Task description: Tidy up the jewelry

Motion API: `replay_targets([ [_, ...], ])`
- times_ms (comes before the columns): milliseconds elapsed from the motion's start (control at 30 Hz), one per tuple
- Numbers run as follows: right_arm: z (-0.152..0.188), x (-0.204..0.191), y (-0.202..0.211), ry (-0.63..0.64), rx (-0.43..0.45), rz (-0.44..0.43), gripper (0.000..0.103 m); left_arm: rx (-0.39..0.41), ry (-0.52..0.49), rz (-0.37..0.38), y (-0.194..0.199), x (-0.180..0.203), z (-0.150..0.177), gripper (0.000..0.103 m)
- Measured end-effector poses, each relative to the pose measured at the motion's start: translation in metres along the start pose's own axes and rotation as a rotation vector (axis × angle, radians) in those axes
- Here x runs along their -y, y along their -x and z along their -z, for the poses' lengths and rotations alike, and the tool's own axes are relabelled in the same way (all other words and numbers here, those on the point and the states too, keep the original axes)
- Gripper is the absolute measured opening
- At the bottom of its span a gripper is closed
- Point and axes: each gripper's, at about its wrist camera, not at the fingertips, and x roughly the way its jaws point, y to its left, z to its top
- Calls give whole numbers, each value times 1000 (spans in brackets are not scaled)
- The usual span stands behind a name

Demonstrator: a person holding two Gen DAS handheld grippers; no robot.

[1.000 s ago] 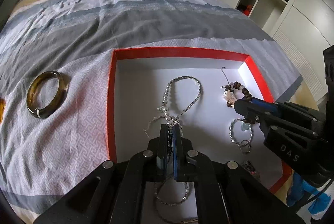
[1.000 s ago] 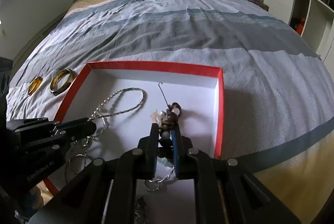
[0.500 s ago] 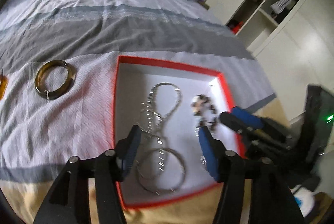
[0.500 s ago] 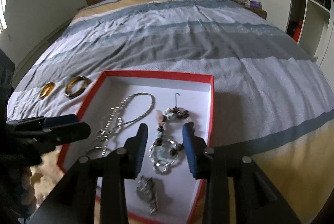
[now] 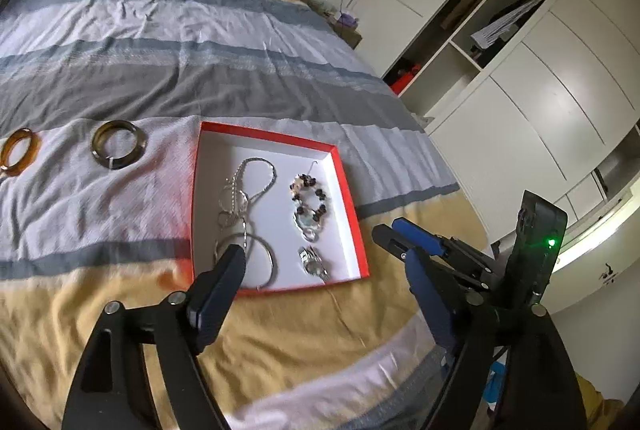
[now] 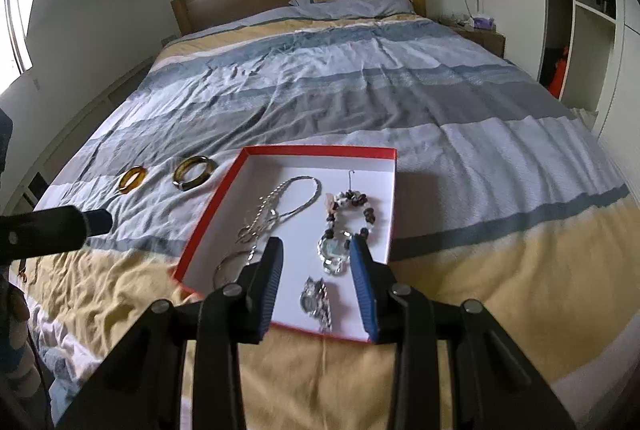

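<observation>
From the left wrist camera I see my left gripper above the yellow part of the bedcover. Its jaws have just been opening and now stand wide apart with nothing between them. Beyond it the red box lies on the bed. Inside, the silver chain necklace is on the left part of the white floor, the beaded bracelet on the right part, and a small silver piece near the front right corner. Left of the box, on the cover, lie a dark bangle and an amber bangle, a little apart from each other. At the right I see my other gripper, its blue fingers beside the box.

From the right wrist camera, my right gripper is released too; its jaws have opened lately and hold nothing. The same box is under them, the bracelet seen between the fingers, lying free on the floor.
</observation>
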Motion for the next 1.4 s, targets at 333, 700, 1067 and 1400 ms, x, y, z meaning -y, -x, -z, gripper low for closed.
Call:
replay_targets([
  [333,19,-36,54,40,46,-16,33,31,15,32,61,14,39,88],
  [700,36,-67,97,67,85,-4,33,92,25,-106,117,1,89,84],
  [1067,54,-105,94,89,59,-44,33,186,149,-309,187,-73,143,83],
  [1400,73,-143,80,100,17,-104,34,270,151,-576,220,-91,168,83],
])
